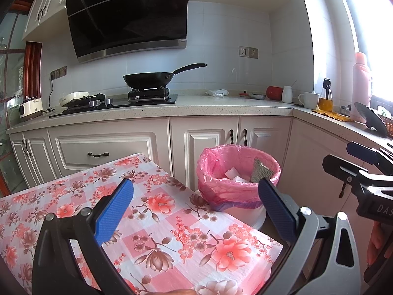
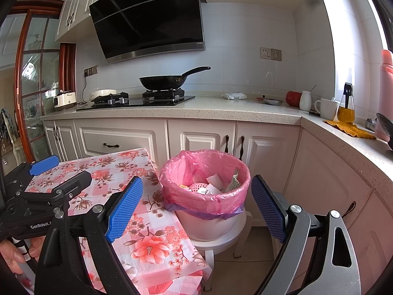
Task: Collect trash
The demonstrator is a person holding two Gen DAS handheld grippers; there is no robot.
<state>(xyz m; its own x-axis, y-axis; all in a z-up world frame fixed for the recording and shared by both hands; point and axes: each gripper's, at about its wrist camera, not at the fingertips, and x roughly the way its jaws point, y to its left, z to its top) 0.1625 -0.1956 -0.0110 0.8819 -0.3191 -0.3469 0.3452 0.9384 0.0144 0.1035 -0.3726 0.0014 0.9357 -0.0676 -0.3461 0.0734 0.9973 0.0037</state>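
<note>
A white bin lined with a pink bag [image 1: 235,172] [image 2: 206,174] stands on a white stool [image 2: 221,243] right of the table. Inside lie white paper scraps [image 2: 213,182], a grey zigzag wrapper [image 2: 233,182] and a pink round item [image 2: 196,186]. My left gripper [image 1: 196,206] is open and empty above the table's right part, facing the bin. My right gripper [image 2: 196,206] is open and empty, level with the bin's front. Each gripper shows at the edge of the other's view: the right one [image 1: 363,169], the left one [image 2: 51,172].
The table carries a pink floral cloth [image 1: 157,221] [image 2: 127,196]. White kitchen cabinets [image 1: 203,142] and a stone counter [image 1: 221,105] run behind and to the right. On the counter are a wok on the stove [image 1: 149,78], a mug [image 1: 308,99], an oil bottle [image 1: 325,98] and a pink flask [image 1: 361,86].
</note>
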